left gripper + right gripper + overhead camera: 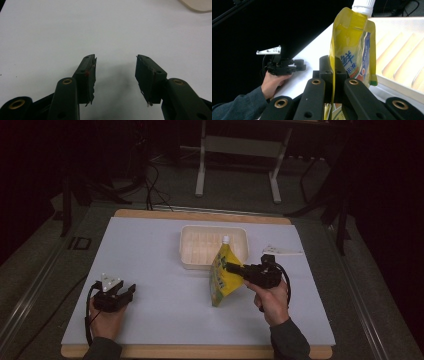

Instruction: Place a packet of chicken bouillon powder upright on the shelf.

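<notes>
A yellow spouted pouch (223,275) with a white cap stands tilted just in front of the cream tray (192,243). My right gripper (233,268) is shut on its edge, holding it up above the white sheet. In the right gripper view the pouch (352,47) rises from between my black jaws, its cap at the top, with my right gripper (333,67) clamped on its seam. My left gripper (128,292) rests at the near left of the table, open with nothing in it. Between its spread jaws my left gripper (116,67) has just bare white sheet.
The tray (402,57) has a ribbed floor and lies at the back middle of the table. A white three-cornered plate (281,250) lies to the tray's right. The other hand with its gripper (284,66) shows far off. Stands and cables lie on the floor beyond the table.
</notes>
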`<state>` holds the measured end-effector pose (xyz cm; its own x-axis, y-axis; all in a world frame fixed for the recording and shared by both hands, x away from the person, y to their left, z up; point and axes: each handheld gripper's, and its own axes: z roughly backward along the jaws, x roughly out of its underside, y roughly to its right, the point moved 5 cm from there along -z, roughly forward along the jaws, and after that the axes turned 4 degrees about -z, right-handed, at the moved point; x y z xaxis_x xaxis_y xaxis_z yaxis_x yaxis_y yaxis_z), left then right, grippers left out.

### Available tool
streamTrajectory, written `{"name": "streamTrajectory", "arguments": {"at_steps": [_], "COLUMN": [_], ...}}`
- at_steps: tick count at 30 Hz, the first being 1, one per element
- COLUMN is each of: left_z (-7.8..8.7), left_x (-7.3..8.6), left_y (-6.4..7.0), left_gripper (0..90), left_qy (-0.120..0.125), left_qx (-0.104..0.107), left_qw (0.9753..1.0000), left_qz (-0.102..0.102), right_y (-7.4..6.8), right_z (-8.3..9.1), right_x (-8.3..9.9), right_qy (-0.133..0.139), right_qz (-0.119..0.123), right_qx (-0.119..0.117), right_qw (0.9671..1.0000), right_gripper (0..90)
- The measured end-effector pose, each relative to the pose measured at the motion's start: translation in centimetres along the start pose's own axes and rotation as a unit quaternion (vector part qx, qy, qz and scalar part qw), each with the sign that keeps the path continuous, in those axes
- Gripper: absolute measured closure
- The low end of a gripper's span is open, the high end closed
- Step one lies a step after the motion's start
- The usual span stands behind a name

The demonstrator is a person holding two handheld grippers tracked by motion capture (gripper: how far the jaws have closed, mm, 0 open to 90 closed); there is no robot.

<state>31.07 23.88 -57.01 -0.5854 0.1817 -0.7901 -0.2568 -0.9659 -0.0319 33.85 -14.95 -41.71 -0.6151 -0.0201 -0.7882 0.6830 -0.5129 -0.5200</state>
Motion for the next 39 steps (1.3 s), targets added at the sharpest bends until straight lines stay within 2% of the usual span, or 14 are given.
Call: {"name": "streamTrajectory", "arguments": {"at_steps": [3, 11, 25, 39], "left_z": [0.0, 0.1, 0.1, 0.0], "left_x": [0.0, 0.0, 0.0, 0.0], "left_y": [0.0, -0.1, -0.1, -0.1], "left_gripper": [50.3, 50.4, 50.2, 50.1], "left_qy": [0.0, 0.001, 0.002, 0.003], "left_qx": [0.0, 0.0, 0.001, 0.002], "left_qw": [1.0, 1.0, 1.0, 1.0], "left_qz": [0.001, 0.003, 0.004, 0.005], "right_y": [0.0, 0.0, -0.2, 0.3], "right_z": [0.0, -0.1, 0.0, 0.2], "right_x": [-0.2, -0.6, -1.9, -3.2], "right_qy": [0.006, 0.017, 0.035, 0.048], "right_qz": [0.009, 0.007, 0.025, 0.04], "right_qx": [0.005, 0.003, 0.006, 0.025], "right_qw": [0.9999, 0.9998, 0.9991, 0.9978], "right_gripper": [90.0, 90.0, 90.0, 90.0]}}
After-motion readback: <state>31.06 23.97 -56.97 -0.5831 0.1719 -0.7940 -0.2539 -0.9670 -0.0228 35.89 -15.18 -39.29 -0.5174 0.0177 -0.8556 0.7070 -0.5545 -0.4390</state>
